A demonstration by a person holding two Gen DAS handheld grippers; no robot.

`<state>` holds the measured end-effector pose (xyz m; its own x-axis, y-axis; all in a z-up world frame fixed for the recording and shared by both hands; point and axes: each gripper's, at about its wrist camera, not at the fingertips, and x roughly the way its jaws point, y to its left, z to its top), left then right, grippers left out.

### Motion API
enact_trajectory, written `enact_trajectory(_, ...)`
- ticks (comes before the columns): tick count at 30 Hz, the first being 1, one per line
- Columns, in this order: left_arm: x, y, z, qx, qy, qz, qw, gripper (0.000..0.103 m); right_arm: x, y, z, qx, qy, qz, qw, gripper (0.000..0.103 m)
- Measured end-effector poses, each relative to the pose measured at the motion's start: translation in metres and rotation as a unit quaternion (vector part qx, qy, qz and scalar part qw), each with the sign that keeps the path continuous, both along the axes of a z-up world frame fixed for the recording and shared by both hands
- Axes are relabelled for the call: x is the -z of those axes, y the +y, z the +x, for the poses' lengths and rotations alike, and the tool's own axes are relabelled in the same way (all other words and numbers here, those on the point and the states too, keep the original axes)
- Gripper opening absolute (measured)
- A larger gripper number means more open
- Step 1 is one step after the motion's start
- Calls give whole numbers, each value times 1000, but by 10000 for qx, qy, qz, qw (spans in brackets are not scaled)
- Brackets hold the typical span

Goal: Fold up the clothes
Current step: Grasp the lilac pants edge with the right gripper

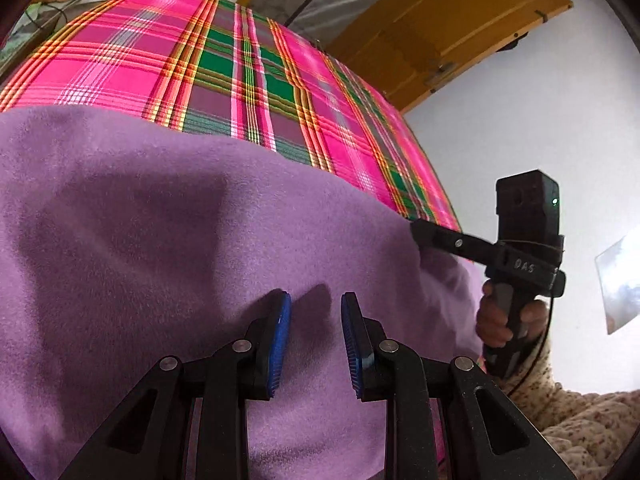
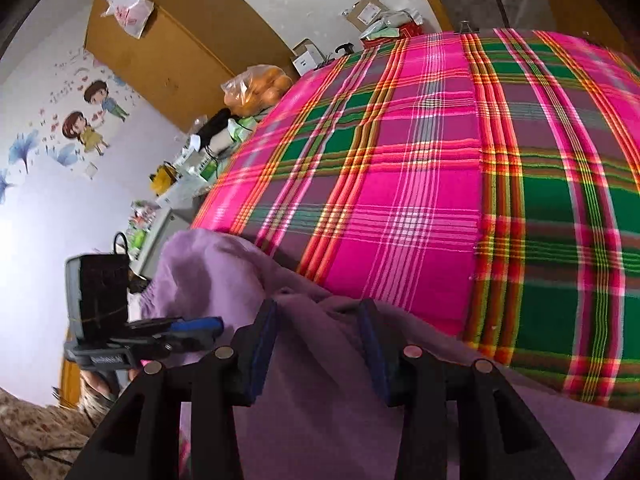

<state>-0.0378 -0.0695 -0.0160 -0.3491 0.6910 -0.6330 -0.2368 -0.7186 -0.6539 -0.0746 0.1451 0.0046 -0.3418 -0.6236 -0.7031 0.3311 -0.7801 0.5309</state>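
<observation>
A purple fleece garment (image 1: pixel 160 240) lies on the pink and green plaid cloth (image 1: pixel 224 68) that covers the table. My left gripper (image 1: pixel 316 308) is open just above the fleece, with nothing between its blue pads. My right gripper (image 2: pixel 318 312) is open at the garment's near edge, where purple fabric (image 2: pixel 320 380) bunches up between and under its fingers. In the left wrist view the right gripper (image 1: pixel 420 236) reaches onto the fleece's right edge. In the right wrist view the left gripper (image 2: pixel 200 326) shows at the left.
The plaid cloth (image 2: pixel 440 160) stretches far beyond the garment. Boxes and bags (image 2: pixel 372 16) crowd the table's far edge, and a bag of oranges (image 2: pixel 256 88) sits at its left corner. A wooden door (image 1: pixel 444 28) and white wall stand behind.
</observation>
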Motion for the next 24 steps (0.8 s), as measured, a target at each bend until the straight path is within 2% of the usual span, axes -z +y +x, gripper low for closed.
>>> enact_trajectory(4,0,-1,1,-4,-41,5,10000,27,1,-2,9,-72,88,129,9999,13)
enact_trajectory(5,-1,0,1,-7,-42,-36,10000,27,1,-1,15,-108,100,114,9998,11)
enact_trajectory(10,-13,5,-1,-91,68,-283,9995,27,1,-5,37,-185,201,91,9996,8)
enact_trajectory(14,-41,5,-6,-148,511,-154,9985,27,0,-4,50,-196,230,-65,9995,7)
enact_trajectory(17,-57,13,-20,-173,772,-361,9962,27,2,-5,59,-239,218,-122,9994,7)
enact_trajectory(21,-61,27,-35,-116,812,-573,9950,27,6,-8,69,-304,148,-192,9992,7)
enact_trajectory(24,-50,37,-39,53,651,-689,9955,27,11,-14,75,-386,107,-178,9990,7)
